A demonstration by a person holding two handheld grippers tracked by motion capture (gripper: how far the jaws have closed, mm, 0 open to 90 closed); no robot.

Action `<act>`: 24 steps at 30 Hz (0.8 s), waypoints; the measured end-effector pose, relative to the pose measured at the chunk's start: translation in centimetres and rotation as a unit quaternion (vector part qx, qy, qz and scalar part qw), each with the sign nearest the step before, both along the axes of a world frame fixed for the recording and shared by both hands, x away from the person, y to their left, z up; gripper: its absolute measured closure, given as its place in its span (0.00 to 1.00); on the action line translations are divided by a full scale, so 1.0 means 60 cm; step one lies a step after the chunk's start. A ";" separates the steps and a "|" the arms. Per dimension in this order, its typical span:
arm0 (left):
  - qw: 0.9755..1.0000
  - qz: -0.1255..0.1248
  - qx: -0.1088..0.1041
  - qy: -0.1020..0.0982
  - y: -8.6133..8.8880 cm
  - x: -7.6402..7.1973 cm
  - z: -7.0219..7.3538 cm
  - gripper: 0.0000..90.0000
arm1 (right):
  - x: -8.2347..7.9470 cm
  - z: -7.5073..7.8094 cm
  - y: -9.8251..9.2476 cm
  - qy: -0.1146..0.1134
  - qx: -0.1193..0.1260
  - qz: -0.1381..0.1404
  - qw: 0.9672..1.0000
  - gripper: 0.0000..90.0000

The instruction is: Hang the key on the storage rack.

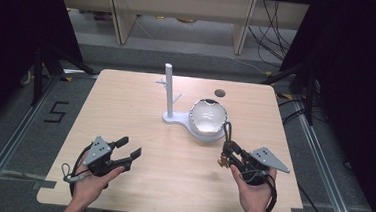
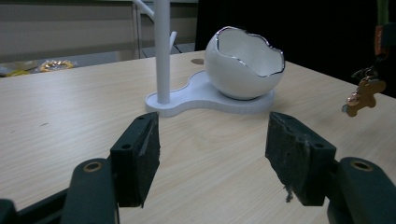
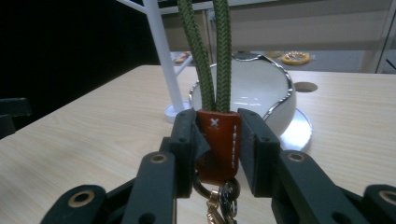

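Observation:
A keychain hangs from my right gripper [image 1: 229, 153] near the table's right front. It has a green cord loop [image 3: 210, 51], a brown leather tab [image 3: 218, 140] and a small gingerbread charm [image 2: 364, 95]. The right gripper [image 3: 217, 149] is shut on the leather tab, with the cord rising above the pads and metal rings dangling below. The white stand [image 1: 168, 92], a thin post with pegs, shares a base with an egg-shaped white bowl [image 1: 208, 116] at the table's middle. My left gripper [image 1: 129, 148] is open at the left front, with nothing between its fingers [image 2: 135, 158].
The wooden table [image 1: 126, 101] has a round cable hole [image 1: 220, 93] behind the bowl. Pale shelving [image 1: 182, 15] stands on the floor beyond the far edge. Dark frame legs flank both sides.

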State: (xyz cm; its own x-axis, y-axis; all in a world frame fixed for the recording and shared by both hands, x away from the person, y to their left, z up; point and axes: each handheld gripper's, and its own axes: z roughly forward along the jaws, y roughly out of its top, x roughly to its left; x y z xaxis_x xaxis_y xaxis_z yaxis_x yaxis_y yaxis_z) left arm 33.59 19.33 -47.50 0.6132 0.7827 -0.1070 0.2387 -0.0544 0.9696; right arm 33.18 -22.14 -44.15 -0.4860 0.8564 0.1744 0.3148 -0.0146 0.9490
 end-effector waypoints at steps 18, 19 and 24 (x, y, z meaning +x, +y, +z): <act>0.998 -0.051 -0.011 -0.021 -0.048 0.006 0.052 0.42 | -0.004 0.006 0.074 -0.024 -0.001 0.043 0.999 0.77; 0.998 -0.052 -0.010 -0.022 -0.049 0.006 0.053 0.43 | -0.005 0.007 0.076 -0.024 -0.007 0.039 0.999 0.77; 0.998 -0.065 -0.022 -0.015 -0.058 0.011 0.061 0.45 | -0.005 0.005 0.099 -0.022 -0.004 0.052 0.998 0.77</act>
State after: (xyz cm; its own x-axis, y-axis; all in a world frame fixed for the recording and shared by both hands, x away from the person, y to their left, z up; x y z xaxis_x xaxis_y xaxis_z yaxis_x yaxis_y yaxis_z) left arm 34.26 15.86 -43.82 0.7120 0.6918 -0.1204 0.2034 -0.0391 0.9783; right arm 32.89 -16.23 -43.85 -0.5787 0.8027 0.1439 0.2718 0.0235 0.9621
